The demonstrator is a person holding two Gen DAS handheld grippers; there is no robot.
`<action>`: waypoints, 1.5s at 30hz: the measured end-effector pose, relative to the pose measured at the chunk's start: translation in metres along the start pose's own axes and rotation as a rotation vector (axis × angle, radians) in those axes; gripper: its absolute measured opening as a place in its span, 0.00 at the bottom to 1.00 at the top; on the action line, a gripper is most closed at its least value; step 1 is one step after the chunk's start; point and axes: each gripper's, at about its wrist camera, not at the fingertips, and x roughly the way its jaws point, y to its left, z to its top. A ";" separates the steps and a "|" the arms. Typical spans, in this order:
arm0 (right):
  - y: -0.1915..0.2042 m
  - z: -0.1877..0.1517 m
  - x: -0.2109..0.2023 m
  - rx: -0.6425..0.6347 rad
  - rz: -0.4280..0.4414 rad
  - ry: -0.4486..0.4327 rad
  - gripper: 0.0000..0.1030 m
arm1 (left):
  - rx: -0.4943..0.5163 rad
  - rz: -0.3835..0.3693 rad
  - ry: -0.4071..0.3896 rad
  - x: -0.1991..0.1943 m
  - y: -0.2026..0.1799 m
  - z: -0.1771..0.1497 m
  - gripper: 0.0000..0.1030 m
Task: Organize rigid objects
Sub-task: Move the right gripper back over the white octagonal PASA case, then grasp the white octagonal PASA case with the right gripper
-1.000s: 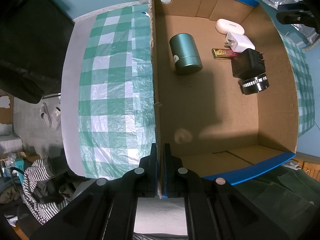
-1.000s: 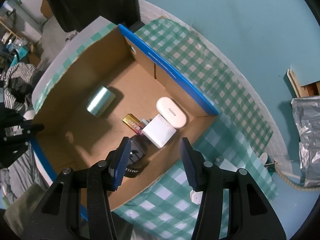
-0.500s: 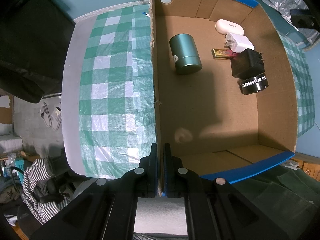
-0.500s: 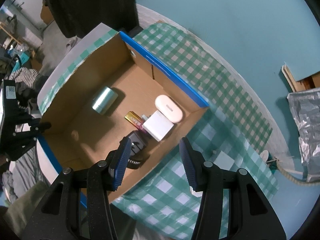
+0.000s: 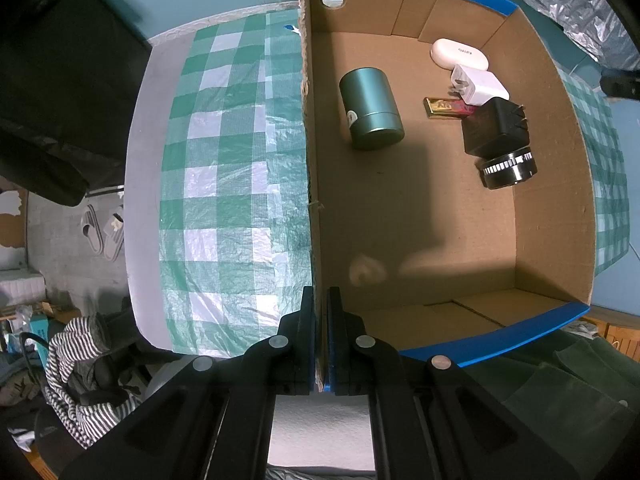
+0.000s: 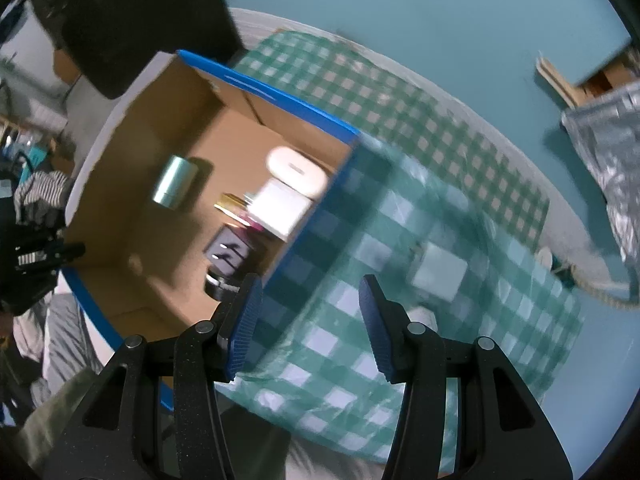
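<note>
An open cardboard box [image 5: 556, 184] with blue rims stands on a green checked cloth. Inside lie a green tin [image 5: 370, 109], a white case [image 5: 459, 53], a white charger [image 5: 480, 86], a gold bar [image 5: 444, 106], a black adapter [image 5: 496, 126] and a black lens ring [image 5: 508, 168]. My left gripper [image 5: 318, 304] is shut on the box's left wall [image 5: 310, 120] near its front corner. My right gripper [image 6: 310, 312] is open and empty, above the cloth [image 6: 400, 240] beside the box's right wall. The box [image 6: 152, 148] and its contents show blurred in the right wrist view.
The checked cloth [image 5: 228, 184] covers a table with a grey edge. Slippers [image 5: 104, 232] and striped clothing [image 5: 76, 360] lie on the floor at left. A silver foil bag [image 6: 612, 152] is at the far right. A small white object [image 6: 440, 272] lies on the cloth.
My right gripper has swung right, away from over the box to above the cloth beside it. The left gripper and the box contents have not moved.
</note>
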 end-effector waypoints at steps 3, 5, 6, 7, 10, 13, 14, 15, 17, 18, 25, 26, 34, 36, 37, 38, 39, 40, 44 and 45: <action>-0.018 -0.010 0.006 0.055 -0.001 0.017 0.51 | -0.001 -0.001 0.001 0.000 0.001 0.000 0.04; -0.031 -0.016 0.010 0.095 -0.007 0.028 0.52 | 0.000 -0.001 0.002 0.000 0.001 -0.002 0.04; -0.038 -0.020 0.012 0.116 -0.007 0.032 0.52 | 0.000 -0.001 0.002 0.000 0.001 -0.002 0.04; -0.045 -0.024 0.014 0.139 -0.003 0.037 0.53 | 0.000 -0.001 0.002 0.000 0.001 -0.002 0.04; -0.065 -0.034 0.021 0.199 -0.009 0.052 0.56 | 0.001 0.000 0.003 0.001 0.001 -0.002 0.04; -0.086 -0.043 0.030 0.267 -0.009 0.072 0.59 | 0.002 0.002 0.004 0.002 0.001 -0.003 0.04; -0.092 -0.045 0.033 0.293 -0.004 0.076 0.60 | 0.003 0.003 0.005 0.002 0.001 -0.002 0.04; -0.098 -0.048 0.037 0.326 0.003 0.082 0.60 | 0.003 0.004 0.005 0.002 0.001 -0.002 0.04; -0.110 -0.053 0.045 0.389 0.016 0.097 0.60 | 0.003 0.003 0.006 0.003 0.001 -0.002 0.04; -0.114 -0.055 0.050 0.418 0.025 0.104 0.60 | 0.003 0.003 0.006 0.003 0.001 -0.002 0.04; -0.128 -0.064 0.080 0.547 0.033 0.139 0.61 | 0.002 0.003 0.006 0.003 0.001 -0.002 0.04; -0.131 -0.064 0.083 0.570 0.034 0.138 0.62 | 0.003 0.004 0.006 0.003 0.001 -0.002 0.04; -0.148 -0.070 0.107 0.780 0.043 0.131 0.62 | 0.001 0.003 0.009 0.003 0.000 -0.001 0.04; -0.148 -0.071 0.112 0.803 0.025 0.139 0.63 | 0.002 0.004 0.008 0.003 0.000 -0.001 0.04; -0.148 -0.071 0.113 0.810 0.013 0.143 0.64 | 0.002 0.003 0.008 0.003 0.001 -0.001 0.04; -0.148 -0.072 0.114 0.815 0.001 0.146 0.64 | 0.001 0.003 0.009 0.004 0.001 0.000 0.04; -0.148 -0.072 0.116 0.826 -0.010 0.152 0.64 | 0.001 0.002 0.009 0.004 0.001 0.000 0.04; -0.148 -0.073 0.117 0.835 -0.017 0.154 0.64 | 0.000 0.002 0.009 0.004 0.001 0.000 0.04; -0.150 -0.078 0.122 0.894 -0.021 0.173 0.64 | -0.003 0.000 0.008 0.004 0.001 0.001 0.04; -0.153 -0.080 0.123 0.907 -0.013 0.168 0.63 | -0.002 0.000 0.008 0.004 0.001 0.001 0.04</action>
